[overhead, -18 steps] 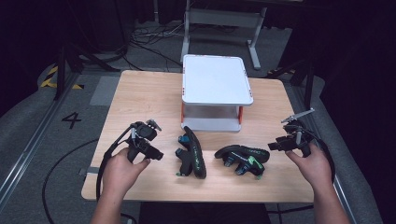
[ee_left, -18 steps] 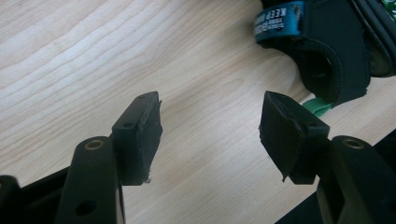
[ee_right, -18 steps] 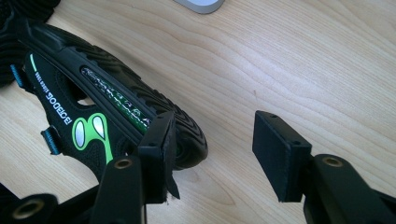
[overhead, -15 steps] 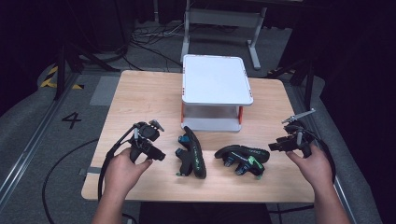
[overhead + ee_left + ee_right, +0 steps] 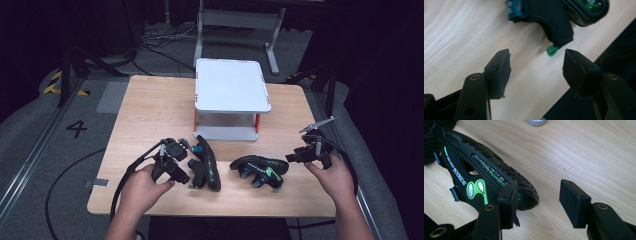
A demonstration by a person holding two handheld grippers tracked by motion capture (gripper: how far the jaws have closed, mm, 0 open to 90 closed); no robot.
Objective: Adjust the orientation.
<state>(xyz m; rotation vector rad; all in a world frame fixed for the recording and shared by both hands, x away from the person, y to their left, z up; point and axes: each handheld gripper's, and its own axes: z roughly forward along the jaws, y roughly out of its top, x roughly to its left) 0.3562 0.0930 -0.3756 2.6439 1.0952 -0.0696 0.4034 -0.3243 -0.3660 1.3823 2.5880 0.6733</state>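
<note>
Two black-and-green rubber-soled sandals [image 5: 257,171] lay before white two-tier shelf [image 5: 231,102]. Judged light, flexible; sole edge or strap best gripped. Left gripper [image 5: 536,66], right gripper [image 5: 537,195] were held open, empty.

white shelf [image 5: 231,90] mid-table | two black sandals [image 5: 206,162] [image 5: 259,169] in front | tongs [image 5: 186,150] [image 5: 292,157] flanking them

The far middle of the wooden table [image 5: 150,110] is occupied by a white two-tier stand [image 5: 231,100]. Open tabletop is left on both sides of it. The near strip is obstructed by two black sandals, the left sandal [image 5: 206,164] and the right sandal [image 5: 260,170], with a narrow bare gap between them. Bare wood is seen between the spread jaws of the left gripper [image 5: 536,67]; the right gripper [image 5: 537,195] is placed just beside the right sandal's sole.
</note>
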